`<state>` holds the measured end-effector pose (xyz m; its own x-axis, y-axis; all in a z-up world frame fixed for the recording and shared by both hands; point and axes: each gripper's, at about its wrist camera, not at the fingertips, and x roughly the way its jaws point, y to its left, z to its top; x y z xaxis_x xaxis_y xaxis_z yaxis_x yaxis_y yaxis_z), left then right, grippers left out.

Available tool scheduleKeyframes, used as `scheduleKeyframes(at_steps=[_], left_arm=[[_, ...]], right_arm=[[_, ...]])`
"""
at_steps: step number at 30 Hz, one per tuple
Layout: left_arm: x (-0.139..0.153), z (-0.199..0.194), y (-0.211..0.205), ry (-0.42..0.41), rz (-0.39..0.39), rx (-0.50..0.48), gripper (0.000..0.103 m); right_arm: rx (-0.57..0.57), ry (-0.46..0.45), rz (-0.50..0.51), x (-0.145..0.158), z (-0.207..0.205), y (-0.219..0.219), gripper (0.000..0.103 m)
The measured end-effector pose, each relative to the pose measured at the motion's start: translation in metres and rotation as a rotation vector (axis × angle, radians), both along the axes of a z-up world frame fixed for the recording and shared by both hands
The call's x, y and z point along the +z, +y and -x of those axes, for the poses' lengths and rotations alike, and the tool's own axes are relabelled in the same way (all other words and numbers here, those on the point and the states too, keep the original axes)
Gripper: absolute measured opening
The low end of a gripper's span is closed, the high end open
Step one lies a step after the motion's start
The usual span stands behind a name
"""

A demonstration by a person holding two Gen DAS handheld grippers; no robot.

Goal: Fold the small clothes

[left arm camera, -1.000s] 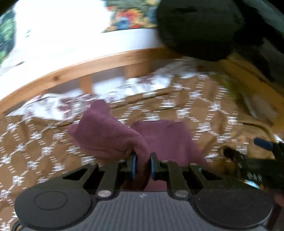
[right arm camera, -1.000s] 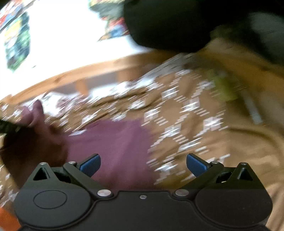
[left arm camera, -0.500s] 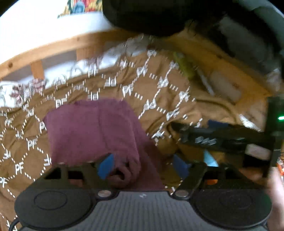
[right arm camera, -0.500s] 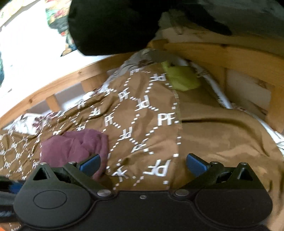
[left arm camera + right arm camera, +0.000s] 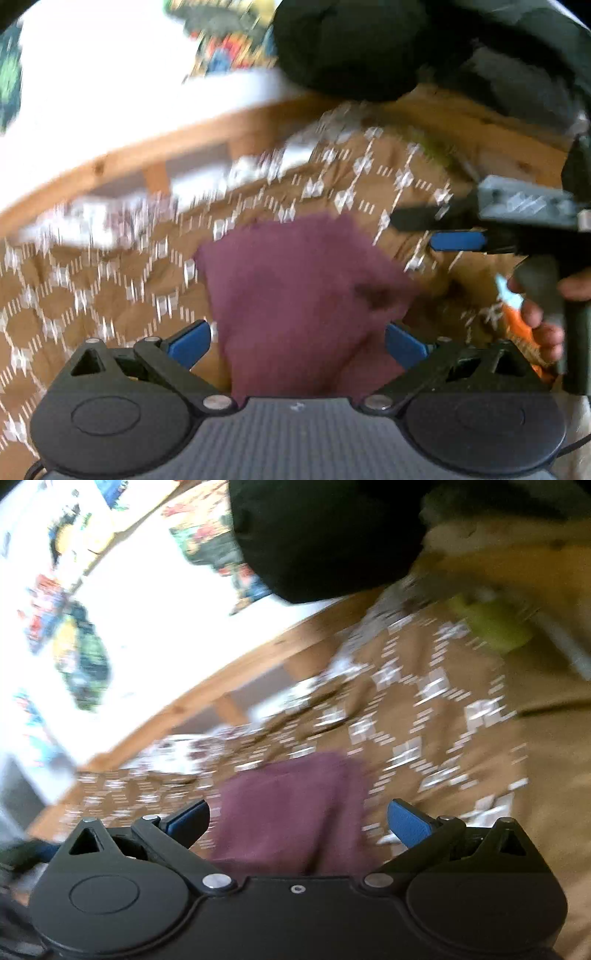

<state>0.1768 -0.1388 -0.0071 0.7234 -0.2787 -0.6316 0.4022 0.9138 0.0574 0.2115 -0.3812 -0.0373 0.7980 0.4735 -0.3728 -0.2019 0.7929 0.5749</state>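
Note:
A small maroon garment [image 5: 295,291] lies folded over on the brown patterned bedspread [image 5: 92,295]. My left gripper [image 5: 297,341] is open, its blue fingertips on either side of the garment's near end, holding nothing. My right gripper [image 5: 299,821] is open too, just above the garment [image 5: 291,805]. In the left wrist view the right gripper [image 5: 454,229] comes in from the right, held in a hand, its fingers pointing at the garment's right edge. Both views are blurred by motion.
A wooden bed rail [image 5: 129,162] runs along the far side of the bed. A big black bundle [image 5: 351,44] sits at the back. A lime-green item [image 5: 495,624] lies at the bed's far right. A white wall with colourful posters [image 5: 81,657] is behind.
My left gripper let go of the maroon garment and opened wide. The garment dropped from a raised bunch to a flatter fold. The right gripper swung back over it from the right.

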Motion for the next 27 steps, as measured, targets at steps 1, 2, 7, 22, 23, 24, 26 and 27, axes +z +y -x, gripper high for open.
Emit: scheduleKeyframes(at_steps=[1, 2, 7, 22, 23, 24, 26, 27], left_arm=[[-0.006, -0.004, 0.007, 0.037, 0.021, 0.019, 0.102], [-0.011, -0.008, 0.013, 0.075, 0.047, 0.039, 0.102], [-0.030, -0.012, 0.038, 0.176, 0.159, 0.089, 0.102], [-0.044, -0.011, 0.031, 0.184, 0.050, 0.145, 0.102], [-0.043, -0.010, 0.029, 0.174, 0.039, 0.141, 0.102], [-0.042, -0.009, 0.028, 0.168, 0.032, 0.138, 0.102], [-0.041, -0.007, 0.025, 0.155, 0.022, 0.134, 0.102], [-0.041, -0.007, 0.024, 0.151, 0.019, 0.133, 0.102]], right_arm=[[0.036, 0.013, -0.034, -0.001, -0.002, 0.003, 0.102], [0.059, 0.032, -0.064, -0.004, -0.005, 0.007, 0.102], [0.058, 0.168, -0.104, -0.020, -0.020, 0.017, 0.102], [0.050, 0.412, -0.357, -0.055, -0.031, 0.001, 0.102], [0.043, 0.415, -0.354, -0.056, -0.031, 0.002, 0.102], [0.039, 0.417, -0.350, -0.057, -0.032, 0.003, 0.102], [0.038, 0.414, -0.334, -0.058, -0.033, 0.007, 0.102], [0.039, 0.411, -0.326, -0.058, -0.032, 0.007, 0.102]])
